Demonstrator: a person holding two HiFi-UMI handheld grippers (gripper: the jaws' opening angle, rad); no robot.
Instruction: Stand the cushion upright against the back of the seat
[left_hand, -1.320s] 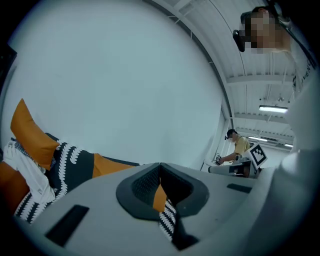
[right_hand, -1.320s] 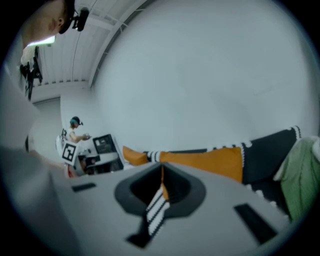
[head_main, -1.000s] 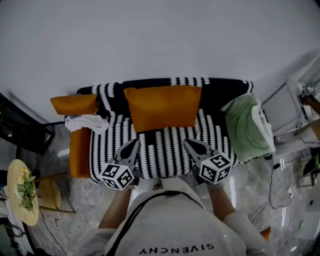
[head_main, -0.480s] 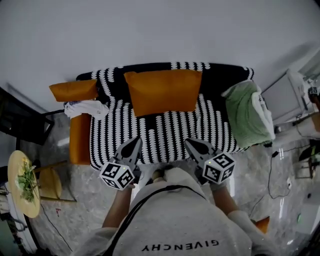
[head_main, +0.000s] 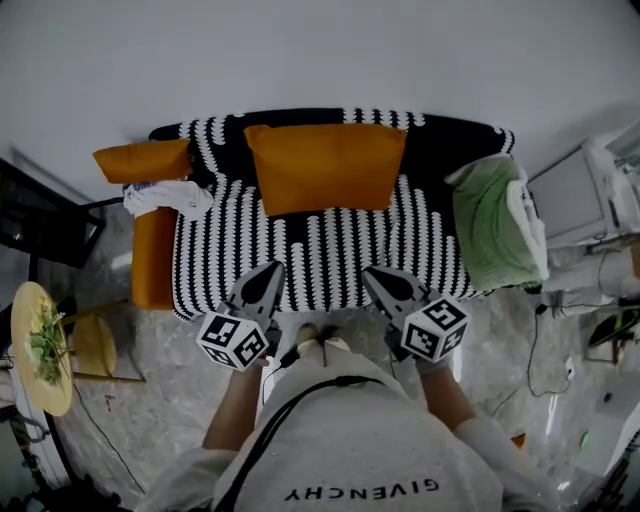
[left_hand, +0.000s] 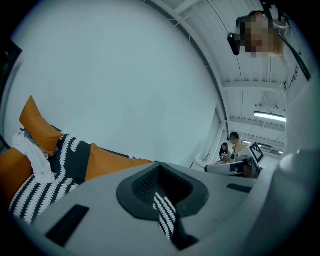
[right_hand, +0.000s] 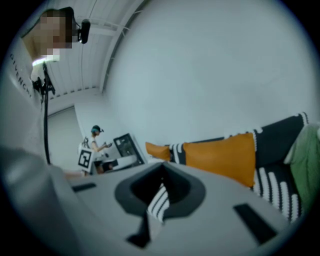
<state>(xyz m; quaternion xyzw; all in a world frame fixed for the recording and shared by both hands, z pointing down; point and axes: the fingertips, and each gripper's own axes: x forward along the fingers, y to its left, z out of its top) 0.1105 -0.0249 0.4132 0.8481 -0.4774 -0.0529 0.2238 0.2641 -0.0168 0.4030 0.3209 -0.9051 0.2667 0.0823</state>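
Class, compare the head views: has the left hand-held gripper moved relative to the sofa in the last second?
Yes. The left hand-held gripper has drawn back from the cushion toward the front edge of the sofa.

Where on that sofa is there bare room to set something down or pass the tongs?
Free: the broad strip of black-and-white striped seat cover between the large orange fabric cushion standing at the back and the front edge. Crowded: the left end, with a small orange cushion and a crumpled white cloth, and the right arm, draped with a green folded blanket.
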